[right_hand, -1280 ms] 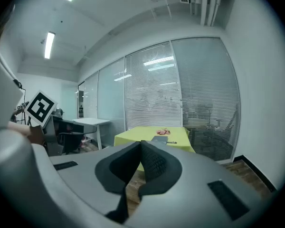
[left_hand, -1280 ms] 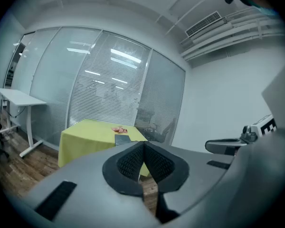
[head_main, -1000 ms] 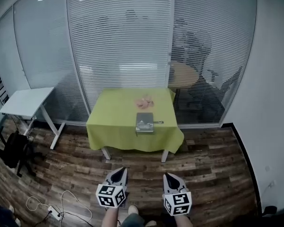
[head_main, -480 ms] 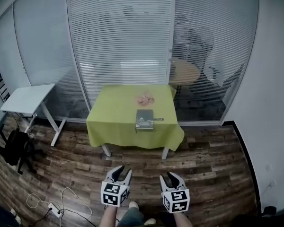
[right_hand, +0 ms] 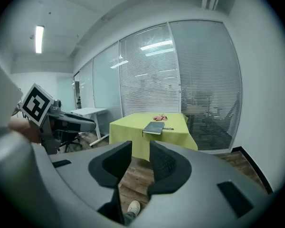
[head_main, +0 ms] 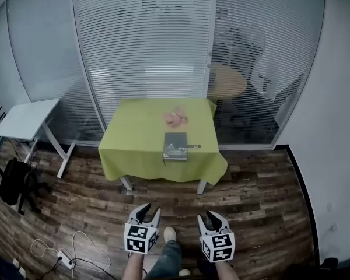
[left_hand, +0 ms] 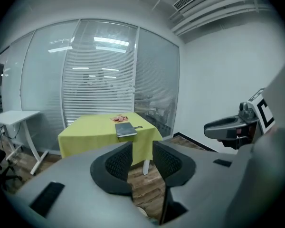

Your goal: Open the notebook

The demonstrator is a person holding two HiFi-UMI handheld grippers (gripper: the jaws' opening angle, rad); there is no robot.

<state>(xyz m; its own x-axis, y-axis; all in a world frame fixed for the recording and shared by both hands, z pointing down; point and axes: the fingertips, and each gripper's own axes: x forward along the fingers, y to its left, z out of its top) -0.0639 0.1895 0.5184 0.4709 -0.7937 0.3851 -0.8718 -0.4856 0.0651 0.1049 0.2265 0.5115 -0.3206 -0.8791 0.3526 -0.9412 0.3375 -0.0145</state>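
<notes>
A dark closed notebook (head_main: 175,146) lies on the green-clothed table (head_main: 134,142) far ahead, near its front edge, with a pen (head_main: 193,146) at its right. It also shows small in the left gripper view as the notebook (left_hand: 125,129) and in the right gripper view as the notebook (right_hand: 154,127). My left gripper (head_main: 148,211) hangs low over the wooden floor, well short of the table; its jaws are opening with nothing between them. Beside it, my right gripper (head_main: 215,216) stands open and empty. Both point toward the table.
A pink bundle (head_main: 176,119) lies behind the notebook. A white side table (head_main: 26,118) and a black chair (head_main: 14,179) stand at the left, and cables with a power strip (head_main: 64,255) lie on the floor. A glass wall with blinds (head_main: 146,45) closes the back. My shoe (head_main: 170,234) shows between the grippers.
Both grippers' jaws have gone from shut to open and sit slightly lower in the view. The table has drawn a little nearer, and a foot has stepped forward.
</notes>
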